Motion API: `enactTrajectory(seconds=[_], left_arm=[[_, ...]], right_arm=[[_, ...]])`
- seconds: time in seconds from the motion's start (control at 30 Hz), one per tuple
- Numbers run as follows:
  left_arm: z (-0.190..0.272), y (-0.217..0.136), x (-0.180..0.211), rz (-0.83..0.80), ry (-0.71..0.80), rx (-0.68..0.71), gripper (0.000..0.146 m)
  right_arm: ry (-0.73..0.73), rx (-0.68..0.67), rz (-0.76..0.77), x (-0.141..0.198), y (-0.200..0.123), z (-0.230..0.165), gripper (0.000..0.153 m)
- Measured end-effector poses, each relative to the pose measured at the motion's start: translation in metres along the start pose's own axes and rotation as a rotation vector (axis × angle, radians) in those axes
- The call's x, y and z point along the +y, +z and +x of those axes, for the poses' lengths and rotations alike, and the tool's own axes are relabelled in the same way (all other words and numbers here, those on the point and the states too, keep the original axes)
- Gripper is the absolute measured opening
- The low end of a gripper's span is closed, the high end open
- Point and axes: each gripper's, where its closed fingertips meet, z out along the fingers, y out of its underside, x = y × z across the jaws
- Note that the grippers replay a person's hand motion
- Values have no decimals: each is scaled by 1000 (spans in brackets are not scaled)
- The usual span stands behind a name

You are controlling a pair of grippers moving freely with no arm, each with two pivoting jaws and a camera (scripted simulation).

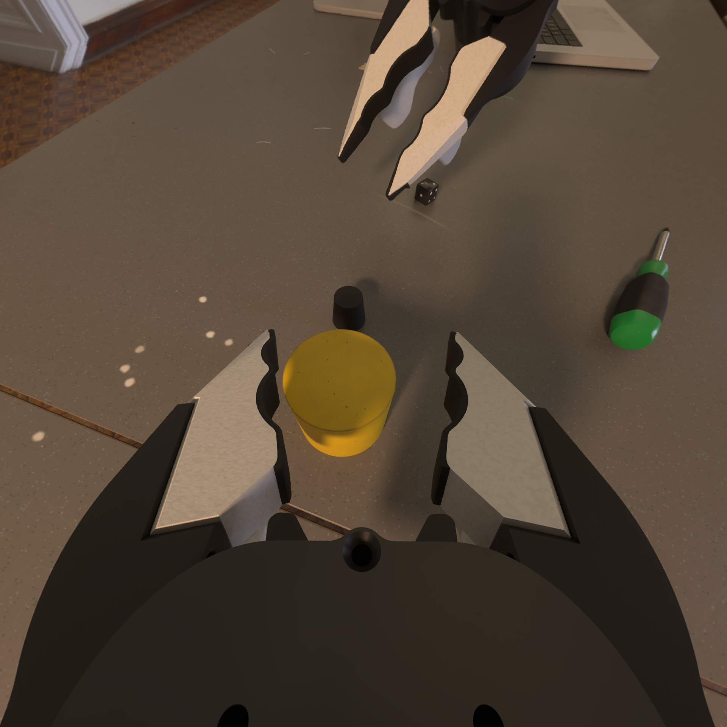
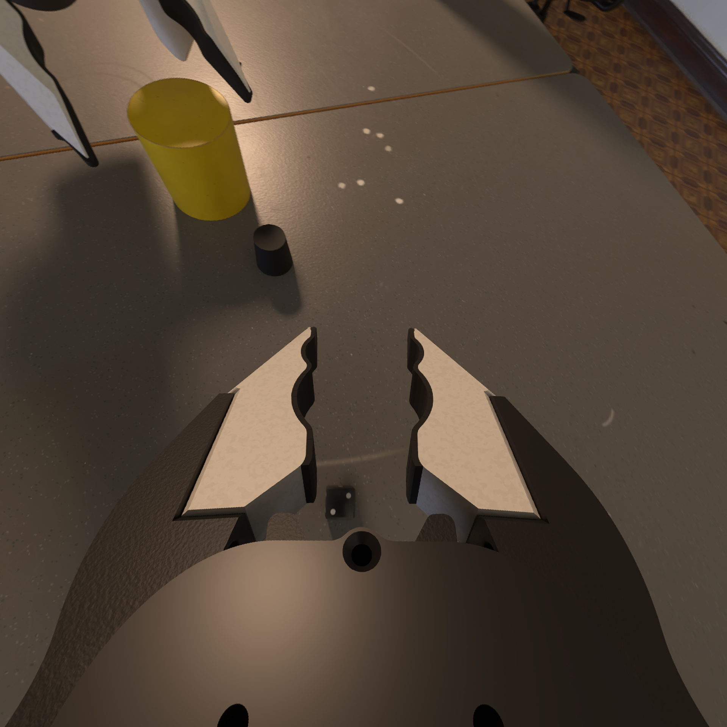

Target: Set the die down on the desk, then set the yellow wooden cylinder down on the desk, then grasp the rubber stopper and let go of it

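Both grippers are spread and hold nothing: the left gripper [image 1: 361, 334] straddles the upright yellow wooden cylinder [image 1: 339, 389] at frame centre, and the right gripper [image 2: 361, 329] hangs above the die [image 2: 340, 502].

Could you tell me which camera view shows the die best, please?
The left wrist view: the die sits unobstructed on the desk, showing three faces. The right wrist view catches it only partly, shadowed between the right gripper's open jaws.
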Motion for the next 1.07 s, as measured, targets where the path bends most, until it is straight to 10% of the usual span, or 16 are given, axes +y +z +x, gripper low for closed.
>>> enactTrajectory(seconds=[0.4,1.07], left_arm=[[0,17,-33,17,67,-5,90],[-4,-20,-31,29,16,-147,100]], right_arm=[[206,542,34,12,-106,59,45],[36,187,137,-52,-30,7,51]])
